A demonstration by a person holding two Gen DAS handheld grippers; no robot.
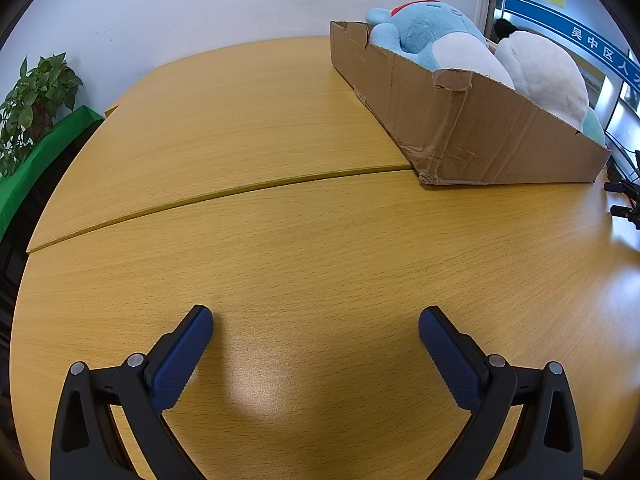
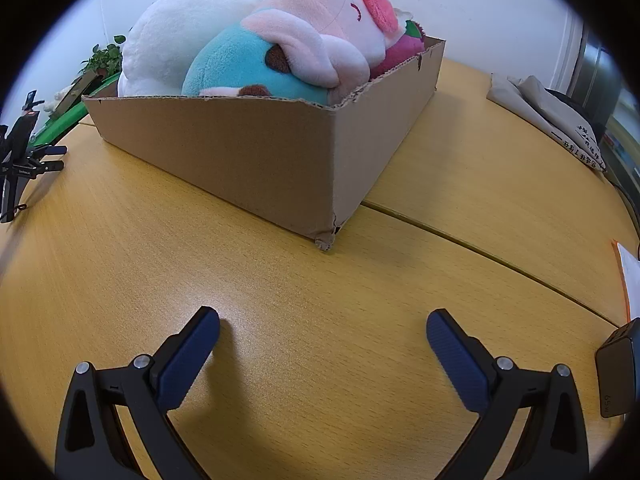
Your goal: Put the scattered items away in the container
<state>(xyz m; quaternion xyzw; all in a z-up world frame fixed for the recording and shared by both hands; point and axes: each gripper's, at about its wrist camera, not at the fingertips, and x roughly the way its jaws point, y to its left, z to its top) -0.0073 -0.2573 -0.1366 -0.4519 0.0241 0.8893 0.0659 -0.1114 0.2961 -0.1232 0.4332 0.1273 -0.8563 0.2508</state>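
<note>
Both tongs hang spread wide over bare tabletop (image 2: 320, 340), pinching nothing: the left tongs (image 1: 316, 320) and the right tongs (image 2: 323, 322). Ahead stands the cardboard box (image 2: 256, 160), up and right of the left tongs, nearer the right. The plush toys (image 2: 256, 52) lie heaped inside it; no loose toy shows on the wood.
</note>
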